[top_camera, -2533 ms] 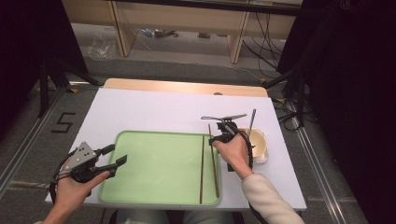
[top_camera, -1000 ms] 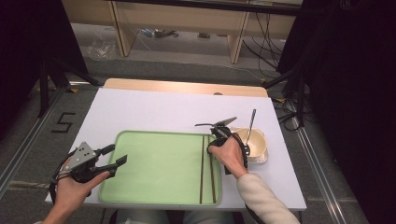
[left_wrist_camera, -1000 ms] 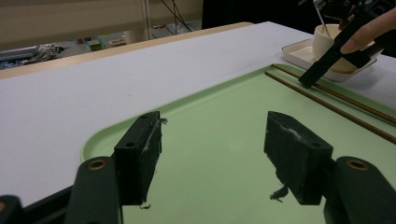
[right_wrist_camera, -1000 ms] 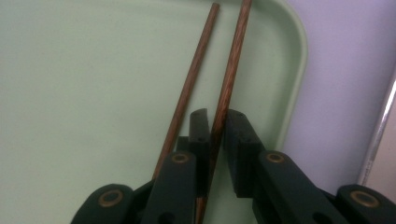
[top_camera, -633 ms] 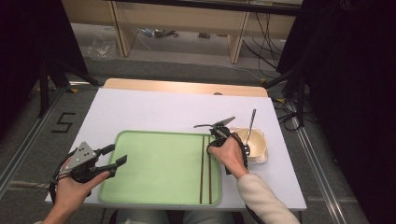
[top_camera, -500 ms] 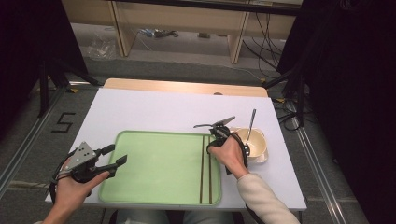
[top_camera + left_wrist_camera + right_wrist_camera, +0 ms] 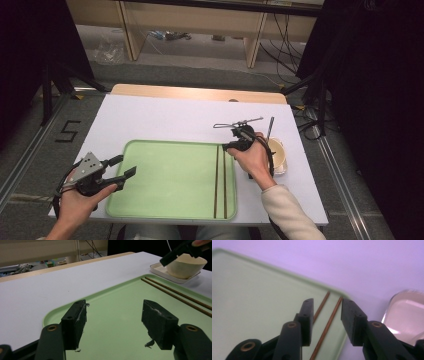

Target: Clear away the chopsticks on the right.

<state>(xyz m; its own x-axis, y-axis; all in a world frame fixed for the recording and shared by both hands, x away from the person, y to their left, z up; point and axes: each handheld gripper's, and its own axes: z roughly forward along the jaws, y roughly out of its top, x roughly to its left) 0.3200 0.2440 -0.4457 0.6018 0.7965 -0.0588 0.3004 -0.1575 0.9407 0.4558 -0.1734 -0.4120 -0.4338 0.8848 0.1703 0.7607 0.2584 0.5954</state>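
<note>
Two chopsticks (image 7: 220,180) on green tray (image 7: 170,200), right tool (image 7: 325,312) opening above

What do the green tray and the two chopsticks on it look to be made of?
Tray: likely plastic, with an even pale-green colour, a moulded raised rim and a soft sheen. Chopsticks: probably wood or bamboo, being thin, brown and matte, though lacquered plastic cannot be ruled out.

Chopsticks (image 7: 220,180) in tray (image 7: 170,200), right side; bowl (image 7: 278,152) on table right of tray.
</note>
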